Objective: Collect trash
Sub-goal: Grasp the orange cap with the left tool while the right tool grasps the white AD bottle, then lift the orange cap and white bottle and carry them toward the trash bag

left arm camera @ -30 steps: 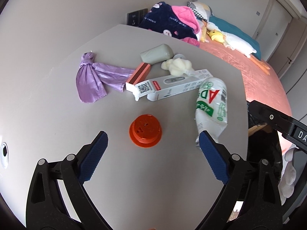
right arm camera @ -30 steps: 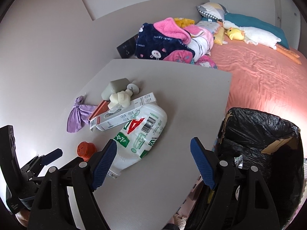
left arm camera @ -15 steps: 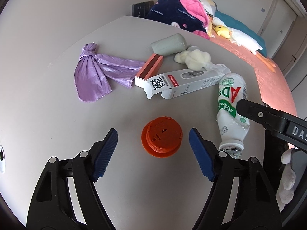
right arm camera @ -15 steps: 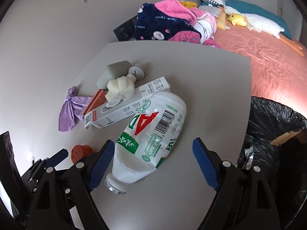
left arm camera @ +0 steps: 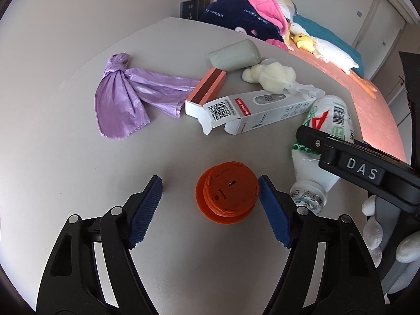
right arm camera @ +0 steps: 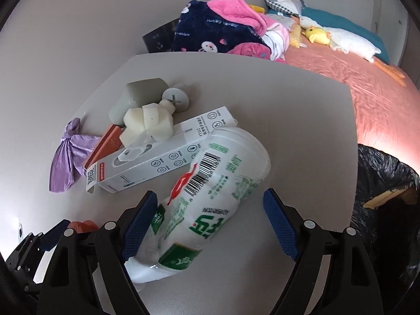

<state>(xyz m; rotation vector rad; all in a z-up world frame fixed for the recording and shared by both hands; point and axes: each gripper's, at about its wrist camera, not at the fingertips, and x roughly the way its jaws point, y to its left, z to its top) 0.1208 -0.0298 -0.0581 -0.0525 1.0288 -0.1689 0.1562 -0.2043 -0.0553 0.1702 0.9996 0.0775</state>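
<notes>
A: Your light: bright and even in both views, daylight-soft. The table (left arm camera: pixel 65 141) shows only faint shadows, the darkest under the orange cap (left arm camera: pixel 227 194).

B: Glare?

A: You get a washed pink-white bloom on the bed (right arm camera: pixel 372 110) at the right edge of the right wrist view.

B: Distortion?

A: Strong fisheye. Your table edges bow, and black vignette fills all corners.

B: Focus?

A: Sharp at centre; print on the bottle (right arm camera: pixel 210 183) reads cleanly. Far upper background goes slightly soft.
</notes>
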